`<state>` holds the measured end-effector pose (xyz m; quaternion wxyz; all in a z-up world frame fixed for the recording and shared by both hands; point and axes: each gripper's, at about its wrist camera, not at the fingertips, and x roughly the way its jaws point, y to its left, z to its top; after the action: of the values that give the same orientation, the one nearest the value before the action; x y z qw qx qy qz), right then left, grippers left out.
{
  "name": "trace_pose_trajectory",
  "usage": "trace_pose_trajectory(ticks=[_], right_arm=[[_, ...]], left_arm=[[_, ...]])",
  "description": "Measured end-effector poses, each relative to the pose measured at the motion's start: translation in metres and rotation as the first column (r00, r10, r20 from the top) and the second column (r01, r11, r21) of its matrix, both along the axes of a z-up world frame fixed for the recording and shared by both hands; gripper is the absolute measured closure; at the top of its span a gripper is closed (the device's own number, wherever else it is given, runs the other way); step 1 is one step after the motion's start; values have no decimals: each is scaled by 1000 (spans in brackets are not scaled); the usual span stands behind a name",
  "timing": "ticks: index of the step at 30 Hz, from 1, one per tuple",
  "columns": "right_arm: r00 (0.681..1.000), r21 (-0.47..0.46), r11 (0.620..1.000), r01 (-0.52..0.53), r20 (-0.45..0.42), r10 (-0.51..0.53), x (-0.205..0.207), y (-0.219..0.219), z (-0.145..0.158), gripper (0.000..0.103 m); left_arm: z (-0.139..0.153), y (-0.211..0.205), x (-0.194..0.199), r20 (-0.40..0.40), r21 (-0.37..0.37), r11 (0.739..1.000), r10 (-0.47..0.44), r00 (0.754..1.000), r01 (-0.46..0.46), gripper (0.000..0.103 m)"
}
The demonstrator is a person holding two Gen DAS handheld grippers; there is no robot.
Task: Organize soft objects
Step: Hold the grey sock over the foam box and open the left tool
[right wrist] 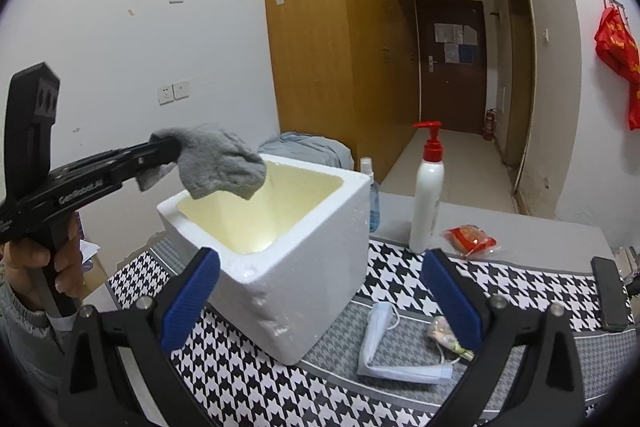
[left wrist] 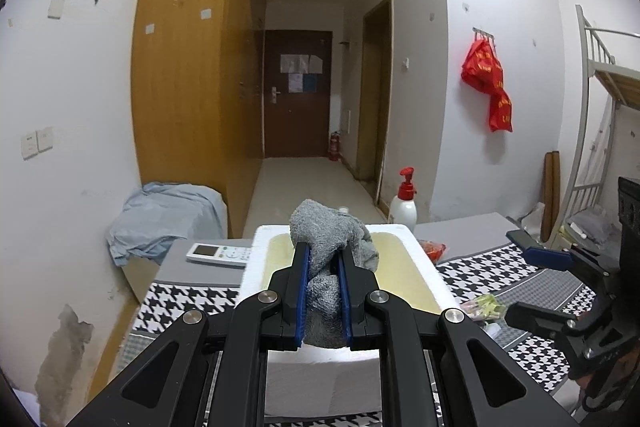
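Up close, the left gripper (left wrist: 323, 267) has its fingers nearly closed, squeezing a bunched gray cloth (left wrist: 332, 239) between the blue pads. From the right wrist view, that cloth (right wrist: 218, 161) hangs over the near-left corner of the white foam box (right wrist: 304, 267), above the rim and not yet inside. The right gripper (right wrist: 320, 291) stands wide open with nothing between its fingers, aimed at the box's outer wall.

The step in hand looks like the drop: cloth carried to the box, release to come. The next move probably calls for bringing the cloth further over the yellowish opening, then spreading the fingers so it falls clear of the rim.

Further out on the houndstooth-covered surface (right wrist: 400, 279), the right view shows a folded face mask (right wrist: 380, 339) beside the box, likely the next soft item, plus a small snack packet (right wrist: 444, 337), a red wrapper (right wrist: 470, 237) and a pump bottle (right wrist: 427, 195). The left view hides the mask, but shows a remote control (left wrist: 220, 254) left of the box.
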<state>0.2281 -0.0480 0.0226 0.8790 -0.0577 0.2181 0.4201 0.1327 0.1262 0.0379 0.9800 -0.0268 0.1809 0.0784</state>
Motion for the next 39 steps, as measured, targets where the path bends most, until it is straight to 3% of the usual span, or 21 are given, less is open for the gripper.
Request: trace_pose_trajectory(ticks=[16, 19, 21, 26, 29, 39], right_arm=[[997, -6, 997, 73, 3, -73, -3, -27, -6, 1], [997, -1, 997, 83, 0, -83, -4, -32, -7, 1], [996, 3, 996, 91, -2, -91, -3, -36, -7, 1], [994, 13, 994, 105, -6, -105, -4, -43, -8, 1], [994, 18, 994, 108, -9, -108, -4, -45, -9, 1], [993, 36, 993, 114, -9, -114, -9, -49, -8, 1]], left_arm=[[-7, -7, 33, -57, -4, 1000, -11, 998, 11, 87], [-8, -4, 38, -65, -5, 1000, 1, 998, -1, 62], [-6, -3, 38, -54, -13, 1000, 22, 998, -22, 33], [-3, -4, 33, -33, -8, 999, 42, 999, -43, 10], [-2, -7, 28, -8, 2, 999, 52, 999, -52, 1], [4, -15, 6, 33, -3, 1000, 26, 999, -25, 1]])
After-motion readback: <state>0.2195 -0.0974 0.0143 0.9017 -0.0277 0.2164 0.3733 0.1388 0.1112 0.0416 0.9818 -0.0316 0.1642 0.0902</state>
